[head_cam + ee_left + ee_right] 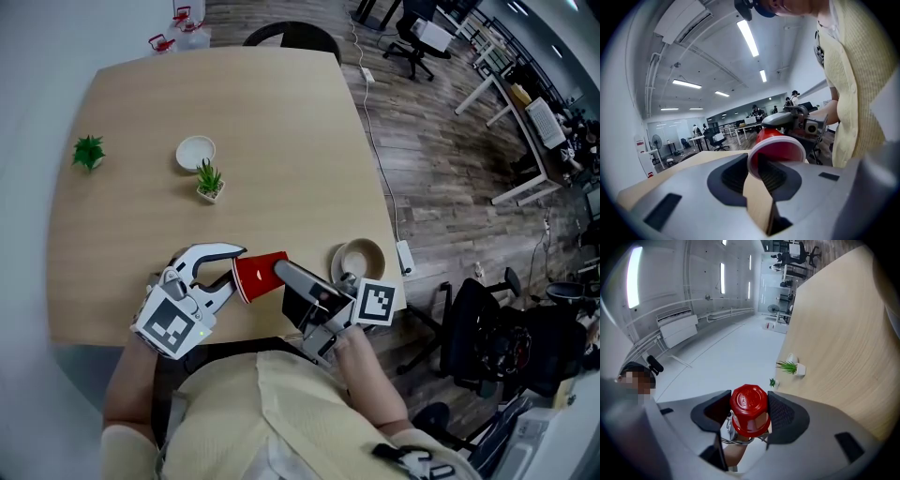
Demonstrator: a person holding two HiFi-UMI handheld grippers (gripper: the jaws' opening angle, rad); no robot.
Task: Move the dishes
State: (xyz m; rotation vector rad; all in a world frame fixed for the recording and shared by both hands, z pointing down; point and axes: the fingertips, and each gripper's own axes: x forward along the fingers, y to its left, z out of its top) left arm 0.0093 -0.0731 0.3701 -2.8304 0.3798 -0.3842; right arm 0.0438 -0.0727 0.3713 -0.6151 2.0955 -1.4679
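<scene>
A red plastic cup (261, 277) lies on its side just above the near edge of the wooden table (281, 131). My right gripper (284, 275) is shut on its base end; in the right gripper view the cup's base (749, 408) sits between both pads. The cup's open mouth (777, 152) faces my left gripper (232, 275). That gripper is open, with the rim at its fingertips and close to one pad (778, 176). A white bowl (195, 151) rests far left on the table. A beige bowl (359, 260) sits by the right gripper.
A small potted plant (209, 180) stands just right of the white bowl, and a second green plant (89, 150) is near the left edge. A dark chair (292, 36) stands at the far end. Office chairs and desks fill the floor to the right.
</scene>
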